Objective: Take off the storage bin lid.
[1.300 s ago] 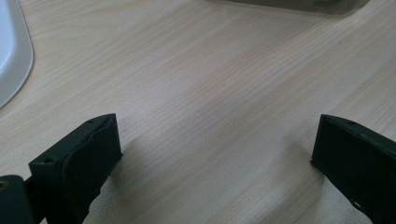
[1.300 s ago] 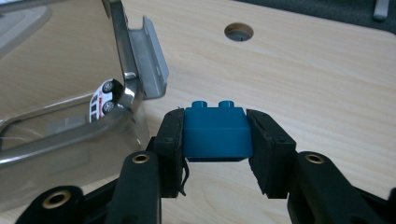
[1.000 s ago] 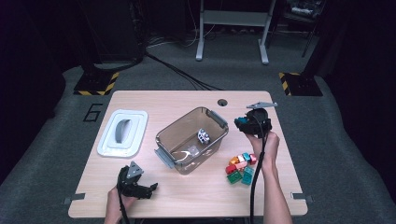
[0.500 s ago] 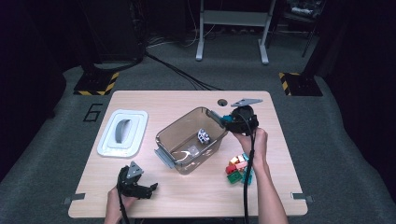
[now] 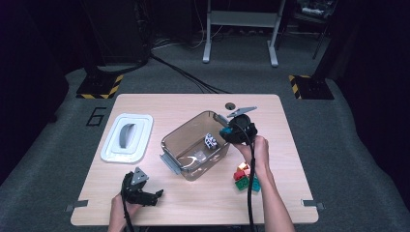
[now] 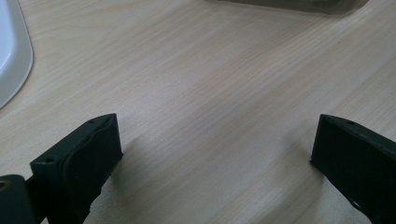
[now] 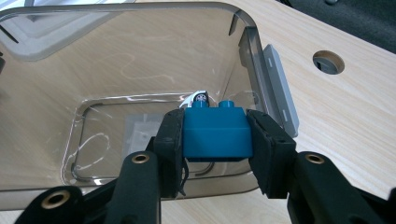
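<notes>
right gripper [image 7: 215, 135] pinching a blue brick [image 7: 215, 133] over the clear bin [image 5: 169, 145], left gripper [image 6: 215, 154] spread wide at 7 o'clock, loose bricks [image 5: 246, 178] at 4

Lab/studio: dark room, floor cables [image 5: 186, 77], hazard-taped stand feet [image 5: 99, 87]

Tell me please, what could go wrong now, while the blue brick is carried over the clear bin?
1. The right claw grips the blue brick by its sides only. If the pads slip, it may fall early.
2. The brick hangs near the bin's right rim. Released there, it could hit the rim and bounce onto the table.
3. It might land on the white block inside and tip.
</notes>
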A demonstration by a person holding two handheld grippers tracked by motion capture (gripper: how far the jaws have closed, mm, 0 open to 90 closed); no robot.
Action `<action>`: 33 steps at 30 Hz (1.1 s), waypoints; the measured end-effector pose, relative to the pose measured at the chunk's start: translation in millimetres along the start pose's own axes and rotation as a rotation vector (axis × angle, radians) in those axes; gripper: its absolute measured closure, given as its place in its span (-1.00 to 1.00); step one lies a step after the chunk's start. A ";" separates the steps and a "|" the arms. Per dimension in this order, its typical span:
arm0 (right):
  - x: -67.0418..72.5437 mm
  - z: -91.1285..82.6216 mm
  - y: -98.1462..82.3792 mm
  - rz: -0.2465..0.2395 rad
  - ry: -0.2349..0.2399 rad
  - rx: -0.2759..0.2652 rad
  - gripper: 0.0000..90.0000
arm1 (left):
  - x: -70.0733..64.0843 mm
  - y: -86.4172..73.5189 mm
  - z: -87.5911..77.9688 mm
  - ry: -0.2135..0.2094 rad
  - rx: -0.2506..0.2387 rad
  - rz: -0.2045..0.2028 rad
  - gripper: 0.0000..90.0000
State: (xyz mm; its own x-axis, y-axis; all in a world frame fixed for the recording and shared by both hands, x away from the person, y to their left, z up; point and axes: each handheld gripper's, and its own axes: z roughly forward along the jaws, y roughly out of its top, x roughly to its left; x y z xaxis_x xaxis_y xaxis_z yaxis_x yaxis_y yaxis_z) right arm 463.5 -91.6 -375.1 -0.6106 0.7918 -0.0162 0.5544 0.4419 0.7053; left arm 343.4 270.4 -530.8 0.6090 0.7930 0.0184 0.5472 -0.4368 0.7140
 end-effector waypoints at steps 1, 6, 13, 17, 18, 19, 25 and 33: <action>-0.3 0.0 -0.6 -0.002 0.001 0.003 0.31 | 0.1 0.0 0.1 0.003 -0.002 0.002 -0.97; -0.4 0.3 -4.6 0.005 0.000 0.018 0.31 | 0.0 0.0 0.0 0.000 0.000 0.000 -0.97; 0.5 -0.5 -7.2 -0.004 0.007 0.020 0.21 | 0.2 0.0 0.0 0.006 -0.001 0.005 -0.97; -0.6 -2.0 -9.2 0.002 0.008 0.008 -0.01 | 0.1 0.0 0.1 0.006 -0.002 0.004 -0.97; -0.6 -3.5 -10.1 0.013 0.011 0.008 -0.08 | -0.1 -0.1 0.2 0.005 -0.004 0.000 -0.97; -1.7 -4.9 -11.1 0.012 0.014 0.002 -0.14 | 0.0 0.0 0.1 0.001 -0.002 0.000 -0.97; -9.3 -19.1 -23.7 0.039 0.013 -0.057 -0.56 | -0.2 -0.1 0.2 0.005 -0.003 0.000 -0.97; -29.0 -29.9 -58.3 0.114 -0.019 -0.040 -0.80 | -0.2 -0.1 0.3 0.006 -0.005 0.000 -0.97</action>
State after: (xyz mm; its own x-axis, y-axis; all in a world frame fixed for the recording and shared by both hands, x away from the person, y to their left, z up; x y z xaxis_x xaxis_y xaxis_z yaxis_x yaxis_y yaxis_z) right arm 432.0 -153.0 -394.5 -0.5336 0.8441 0.0523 0.5963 0.3317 0.7310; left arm 343.4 270.1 -531.1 0.6057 0.7954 0.0224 0.5444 -0.4348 0.7173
